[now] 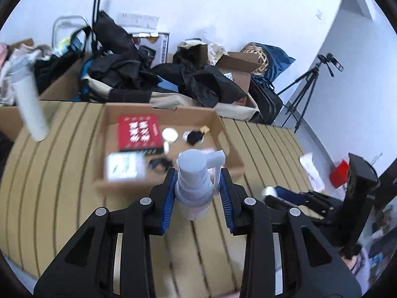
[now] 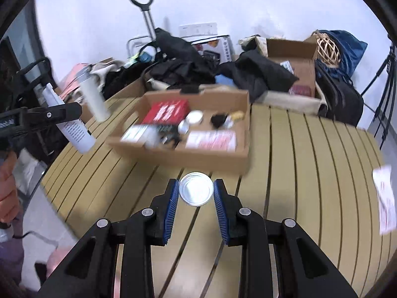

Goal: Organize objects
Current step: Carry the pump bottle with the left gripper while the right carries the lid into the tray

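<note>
My left gripper (image 1: pixel 198 183) is shut on a white spray bottle (image 1: pixel 194 186), held above the slatted table in front of the open cardboard box (image 1: pixel 223 126); the bottle also shows in the right wrist view (image 2: pixel 70 121). My right gripper (image 2: pixel 196 193) is shut on a small round silver tin (image 2: pixel 196 192), held above the table just before the box (image 2: pixel 244 104). The box holds a red book (image 1: pixel 139 132), a white round lid (image 1: pixel 170 134), a white packet (image 1: pixel 125 166), black small items and a pink packet (image 2: pixel 211 140).
A white cylinder (image 1: pixel 31 106) stands at the table's left. Behind the box lie black clothes (image 1: pixel 129 67), more cardboard boxes, a wicker ball (image 2: pixel 326 49) and bags. A tripod (image 1: pixel 305 89) stands right. A white paper (image 2: pixel 385 198) lies at the table's right edge.
</note>
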A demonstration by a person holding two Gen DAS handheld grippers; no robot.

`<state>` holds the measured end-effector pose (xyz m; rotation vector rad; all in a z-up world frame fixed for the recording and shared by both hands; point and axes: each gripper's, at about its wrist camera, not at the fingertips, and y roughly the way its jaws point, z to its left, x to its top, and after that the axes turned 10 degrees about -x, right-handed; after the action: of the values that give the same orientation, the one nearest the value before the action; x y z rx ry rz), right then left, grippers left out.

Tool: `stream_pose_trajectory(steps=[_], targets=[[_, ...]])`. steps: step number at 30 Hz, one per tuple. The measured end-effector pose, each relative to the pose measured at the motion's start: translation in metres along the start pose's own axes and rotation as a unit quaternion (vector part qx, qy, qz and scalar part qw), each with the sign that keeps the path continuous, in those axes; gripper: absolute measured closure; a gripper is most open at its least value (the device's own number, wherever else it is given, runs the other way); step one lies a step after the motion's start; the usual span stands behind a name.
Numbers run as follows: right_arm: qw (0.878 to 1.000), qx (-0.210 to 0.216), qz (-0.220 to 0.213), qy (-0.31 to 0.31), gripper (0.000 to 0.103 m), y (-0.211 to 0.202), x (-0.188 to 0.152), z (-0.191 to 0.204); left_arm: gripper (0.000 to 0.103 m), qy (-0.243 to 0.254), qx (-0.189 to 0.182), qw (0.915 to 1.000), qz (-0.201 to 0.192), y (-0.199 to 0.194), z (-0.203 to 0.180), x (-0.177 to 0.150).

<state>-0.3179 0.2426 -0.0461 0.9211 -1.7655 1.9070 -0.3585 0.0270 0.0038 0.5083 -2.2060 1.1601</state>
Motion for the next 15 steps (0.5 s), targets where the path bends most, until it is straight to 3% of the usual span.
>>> stream_pose_trajectory(steps=[6, 12, 13, 14, 15], targets=[[0.999, -0.035, 0.037, -0.020, 0.071, 0.097, 0.080, -0.004, 0.073, -0.046, 0.010, 0.9974, 0.055, 0.101, 0.032, 0.054], [0.993, -0.079, 0.081, -0.023, 0.070, 0.184, 0.106, -0.011, 0.073, -0.076, 0.043, 0.9909, 0.103, 0.193, 0.060, 0.067], [0.992, -0.086, 0.084, -0.031, 0.063, 0.193, 0.105, -0.010, 0.073, -0.074, 0.051, 0.9899, 0.110, 0.205, 0.063, 0.067], [0.991, -0.091, 0.091, -0.034, 0.046, 0.203, 0.103, -0.009, 0.070, -0.067, 0.063, 0.9901, 0.106, 0.211, 0.064, 0.065], [0.992, -0.078, 0.089, -0.033, 0.034, 0.209, 0.101, -0.008, 0.052, -0.051, 0.074, 0.9916, 0.093, 0.216, 0.063, 0.064]])
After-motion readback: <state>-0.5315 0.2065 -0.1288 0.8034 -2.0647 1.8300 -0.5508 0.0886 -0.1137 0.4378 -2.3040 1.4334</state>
